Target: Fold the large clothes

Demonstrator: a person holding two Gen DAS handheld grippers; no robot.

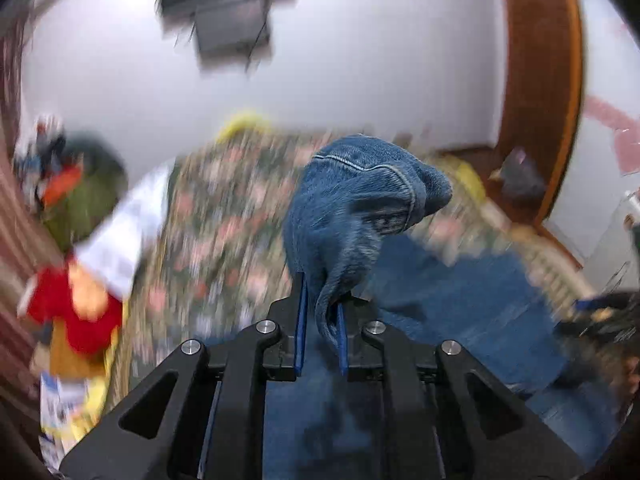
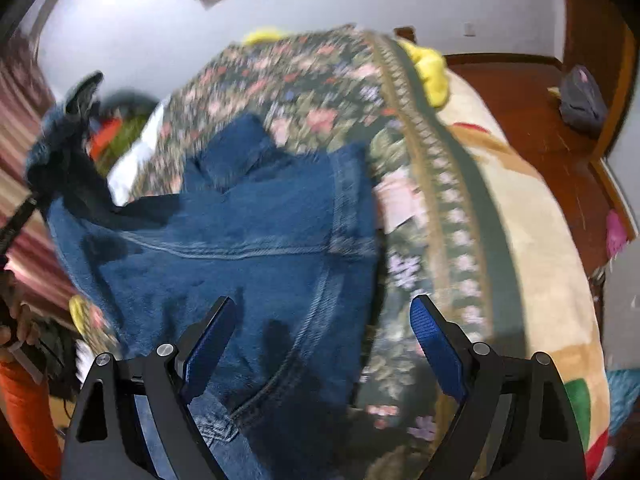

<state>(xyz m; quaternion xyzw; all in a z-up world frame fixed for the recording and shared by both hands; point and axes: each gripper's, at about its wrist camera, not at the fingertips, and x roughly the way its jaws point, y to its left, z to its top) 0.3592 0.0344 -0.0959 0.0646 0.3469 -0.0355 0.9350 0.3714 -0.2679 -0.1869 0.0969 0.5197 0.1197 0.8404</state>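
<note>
A blue denim garment point(image 2: 240, 240) lies spread on a floral bedspread point(image 2: 312, 92). My left gripper point(image 1: 322, 304) is shut on a bunched part of the denim point(image 1: 360, 200) and holds it lifted above the bed; the rest point(image 1: 460, 304) hangs down to the right. In the right wrist view the left gripper point(image 2: 80, 96) shows at the far left with the raised denim. My right gripper point(image 2: 324, 316) is open and empty, just above the garment's near right edge.
A pile of clothes, red point(image 1: 76, 312), white point(image 1: 120, 240) and green point(image 1: 84, 200), lies at the bed's left side. A yellow item point(image 2: 430, 68) sits at the bed's far edge. A wooden frame point(image 2: 532, 112) with a dark pouch point(image 2: 582, 100) stands right. A wall TV point(image 1: 228, 12) hangs ahead.
</note>
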